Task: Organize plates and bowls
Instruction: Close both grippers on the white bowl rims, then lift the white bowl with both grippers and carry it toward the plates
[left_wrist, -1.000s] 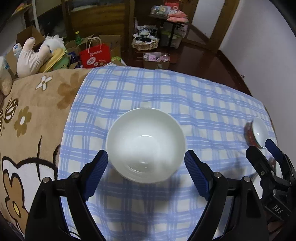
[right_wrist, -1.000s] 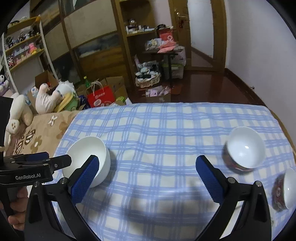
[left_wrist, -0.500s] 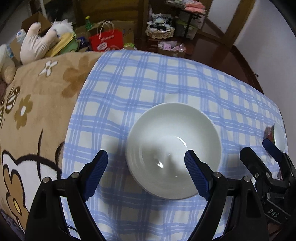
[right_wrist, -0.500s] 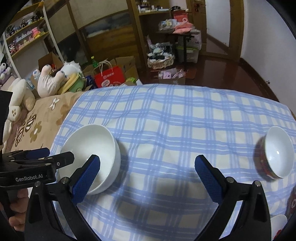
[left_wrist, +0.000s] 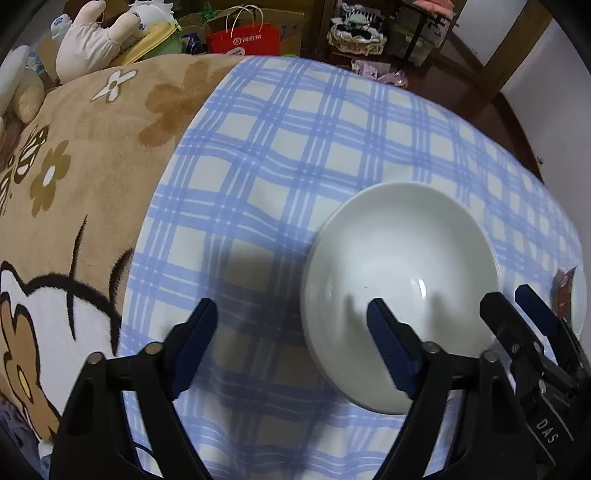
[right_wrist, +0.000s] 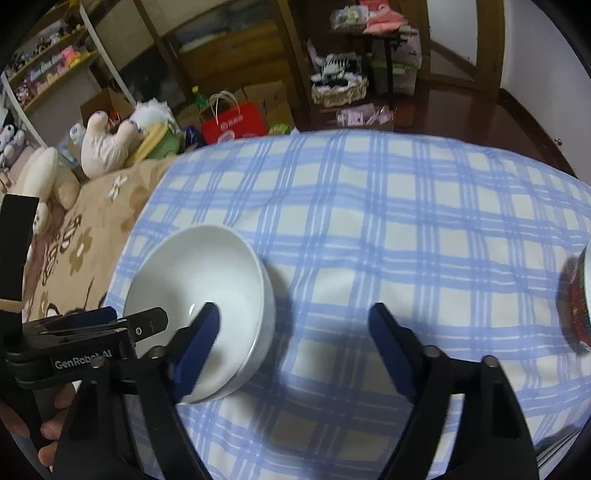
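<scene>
A large white bowl (left_wrist: 402, 280) (right_wrist: 199, 284) stands on the blue checked cloth (left_wrist: 295, 155). My left gripper (left_wrist: 291, 332) straddles the bowl's left wall, one finger over the cloth and the other inside the bowl. Its jaws are closing, and a gap still shows beside the wall. My right gripper (right_wrist: 293, 332) straddles the opposite wall, its left finger inside the bowl and its right finger over the cloth. Its jaws are closing too, and the pads are clear of the wall. Each gripper shows in the other's view: the right gripper (left_wrist: 513, 302), the left gripper (right_wrist: 129, 319). A small red-patterned bowl (right_wrist: 578, 306) (left_wrist: 569, 295) stands to the right.
A brown flowered blanket (left_wrist: 74, 177) lies to the left of the cloth. Plush toys (right_wrist: 107, 144), a red bag (right_wrist: 236, 123) and boxes crowd the floor beyond the far edge. A hand (right_wrist: 48, 417) holds the left gripper's handle.
Both grippers have sunk toward the white bowl and their jaws have narrowed. Each now has one finger inside the bowl, where a second ago both stood outside it.
</scene>
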